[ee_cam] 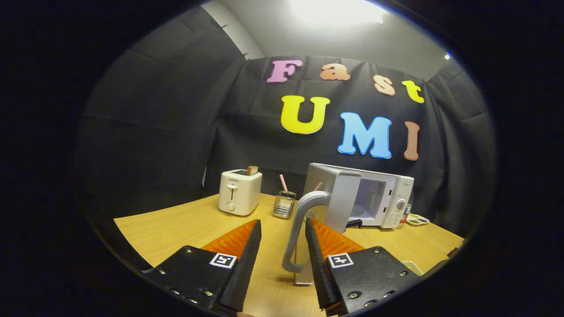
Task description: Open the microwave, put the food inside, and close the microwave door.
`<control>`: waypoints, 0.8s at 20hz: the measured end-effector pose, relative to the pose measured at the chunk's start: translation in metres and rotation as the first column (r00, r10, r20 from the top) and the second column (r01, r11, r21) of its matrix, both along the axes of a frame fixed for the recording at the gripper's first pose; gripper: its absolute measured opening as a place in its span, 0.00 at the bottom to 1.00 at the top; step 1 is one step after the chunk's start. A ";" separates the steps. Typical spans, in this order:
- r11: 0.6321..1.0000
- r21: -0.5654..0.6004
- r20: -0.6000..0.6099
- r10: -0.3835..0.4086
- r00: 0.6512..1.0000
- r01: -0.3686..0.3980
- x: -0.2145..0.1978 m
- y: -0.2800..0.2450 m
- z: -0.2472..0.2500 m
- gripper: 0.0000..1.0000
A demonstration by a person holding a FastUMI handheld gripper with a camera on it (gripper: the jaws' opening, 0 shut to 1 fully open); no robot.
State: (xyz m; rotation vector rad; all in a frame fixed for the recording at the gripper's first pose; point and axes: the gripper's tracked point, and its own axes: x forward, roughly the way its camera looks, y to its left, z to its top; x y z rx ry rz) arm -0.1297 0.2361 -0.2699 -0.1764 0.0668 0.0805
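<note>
The microwave [379,200] is sitting right of centre in the frame, on the far part of the table [176,229], and its door [328,193] is standing swung wide open toward the camera, edge-on, with the lit cavity showing behind it. So the first step looks done. The curved handle [296,229] of the door is hanging down in the lower middle of the frame, between the fingers of the hand-held gripper [282,229].

The fingers are spread apart, with a clear gap; the handle is lying close against the right finger [321,242] and well clear of the left finger [240,242]. Whether the right finger is actually touching the handle cannot be told. Nothing is being pinched.

No food can be made out inside the cavity from here, so putting the food in and shutting the door both appear to be left. Which item is the food is unclear; a small dish [417,219] is sitting just right of the microwave.

The gripper is pointing roughly level across the table, low over it and aimed toward the microwave. A toaster [240,191] is standing left of centre, with a wire holder [284,203] between it and the door.
</note>
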 end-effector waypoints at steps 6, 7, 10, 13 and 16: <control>0.982 -0.028 -0.070 0.186 0.980 -0.188 -0.026 -0.052 -0.017 0.94; 0.979 -0.048 -0.121 0.190 0.974 -0.197 -0.030 -0.074 -0.027 0.96; 0.973 -0.073 -0.140 0.209 0.968 -0.220 -0.036 -0.128 -0.032 0.97; 0.969 -0.070 -0.215 0.219 0.952 -0.238 -0.043 -0.174 -0.052 0.97; 0.973 -0.063 -0.224 0.203 0.953 -0.222 -0.046 -0.212 -0.065 0.97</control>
